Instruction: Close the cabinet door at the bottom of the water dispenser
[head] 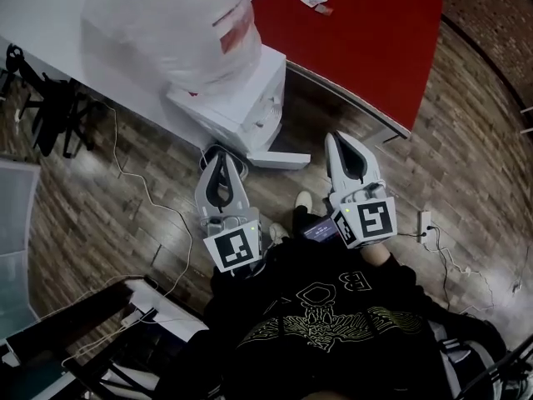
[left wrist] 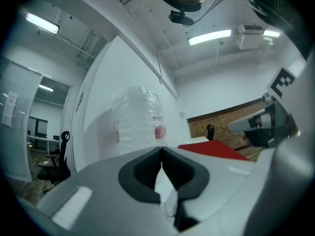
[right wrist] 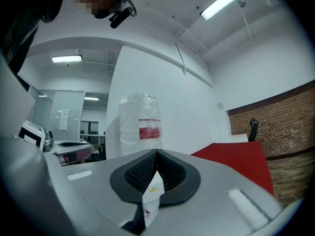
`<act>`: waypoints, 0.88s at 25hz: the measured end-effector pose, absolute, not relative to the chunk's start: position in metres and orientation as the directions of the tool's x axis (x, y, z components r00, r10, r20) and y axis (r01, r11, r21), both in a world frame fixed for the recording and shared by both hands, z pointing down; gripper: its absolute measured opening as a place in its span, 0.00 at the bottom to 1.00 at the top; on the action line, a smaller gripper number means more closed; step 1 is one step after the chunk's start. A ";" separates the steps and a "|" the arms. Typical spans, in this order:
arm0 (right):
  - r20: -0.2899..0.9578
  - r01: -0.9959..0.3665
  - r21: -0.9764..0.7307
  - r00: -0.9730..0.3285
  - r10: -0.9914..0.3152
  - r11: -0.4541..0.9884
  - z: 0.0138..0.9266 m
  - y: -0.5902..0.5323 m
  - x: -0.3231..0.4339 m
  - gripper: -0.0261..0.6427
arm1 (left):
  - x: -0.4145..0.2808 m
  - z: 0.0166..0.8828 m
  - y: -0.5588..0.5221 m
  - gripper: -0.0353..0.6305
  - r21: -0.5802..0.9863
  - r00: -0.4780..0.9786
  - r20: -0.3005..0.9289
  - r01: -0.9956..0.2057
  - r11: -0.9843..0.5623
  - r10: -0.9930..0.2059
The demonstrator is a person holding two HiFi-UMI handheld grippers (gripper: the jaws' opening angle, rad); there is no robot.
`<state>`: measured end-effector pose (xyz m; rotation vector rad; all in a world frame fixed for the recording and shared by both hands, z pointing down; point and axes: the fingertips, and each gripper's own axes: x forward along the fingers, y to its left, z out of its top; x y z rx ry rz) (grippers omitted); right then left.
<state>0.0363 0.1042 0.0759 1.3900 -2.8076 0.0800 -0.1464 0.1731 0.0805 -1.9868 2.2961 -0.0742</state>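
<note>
Hanging open, the cabinet door [head: 283, 160] was not yet pushed; left gripper [head: 223, 160] and right gripper [head: 343, 138] were seen shut, empty.

The water dispenser [head: 241, 102] is finished in white, and its bottle [head: 166, 23] is seen as clear plastic with a red label [head: 236, 25]. The table [head: 366, 48] is coloured red; the floor [head: 475, 157] is grained in brown. The left gripper [head: 223, 158] and right gripper [head: 343, 137] are cast in pale grey, and the 2 cubes, left cube [head: 235, 250] and right cube [head: 373, 221], are marked with black-and-white squares.
</note>
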 end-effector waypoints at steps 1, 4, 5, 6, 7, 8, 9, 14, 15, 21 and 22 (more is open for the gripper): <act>0.017 -0.792 -0.039 -0.610 -0.792 0.609 0.073 0.096 0.037 0.04 | -0.146 0.083 0.166 0.06 -0.104 -0.143 -0.040 -0.984 0.147 -0.989; -0.008 -0.781 -0.046 -0.623 -0.782 0.623 0.072 0.072 0.037 0.04 | -0.146 0.094 0.144 0.06 -0.121 -0.140 -0.008 -0.983 0.140 -0.990; -0.011 -0.777 -0.051 -0.627 -0.779 0.627 0.074 0.064 0.038 0.04 | -0.145 0.096 0.136 0.06 -0.124 -0.135 -0.002 -0.983 0.134 -0.991; -0.014 -0.773 -0.058 -0.632 -0.775 0.632 0.076 0.058 0.039 0.04 | -0.144 0.099 0.130 0.06 -0.124 -0.131 0.001 -0.984 0.129 -0.991; -0.022 -0.766 -0.068 -0.639 -0.769 0.639 0.078 0.052 0.042 0.04 | -0.142 0.102 0.125 0.06 -0.124 -0.129 0.006 -0.984 0.127 -0.992; -0.034 -0.759 -0.082 -0.646 -0.763 0.646 0.080 0.048 0.045 0.04 | -0.141 0.107 0.121 0.06 -0.128 -0.127 0.016 -0.984 0.124 -0.992; -0.043 -0.753 -0.095 -0.651 -0.758 0.651 0.082 0.043 0.047 0.04 | -0.141 0.112 0.118 0.06 -0.136 -0.124 0.029 -0.984 0.119 -0.992; 0.014 -0.750 -0.081 -0.660 -0.752 0.657 0.104 0.024 0.047 0.14 | -0.132 0.135 0.090 0.06 -0.134 -0.054 0.057 -0.990 0.046 -0.997; 0.033 -0.751 -0.065 -0.660 -0.751 0.657 0.109 0.021 0.046 0.16 | -0.127 0.139 0.085 0.06 -0.134 -0.034 0.058 -0.991 0.026 -0.998; 0.114 -0.732 -0.016 -0.678 -0.726 0.681 0.161 0.012 0.036 0.22 | -0.105 0.189 0.049 0.06 -0.146 0.094 0.130 -0.983 -0.113 -0.987; 0.110 -0.721 -0.001 -0.689 -0.717 0.693 0.172 0.011 0.032 0.23 | -0.103 0.201 0.044 0.06 -0.145 0.106 0.137 -0.981 -0.126 -0.985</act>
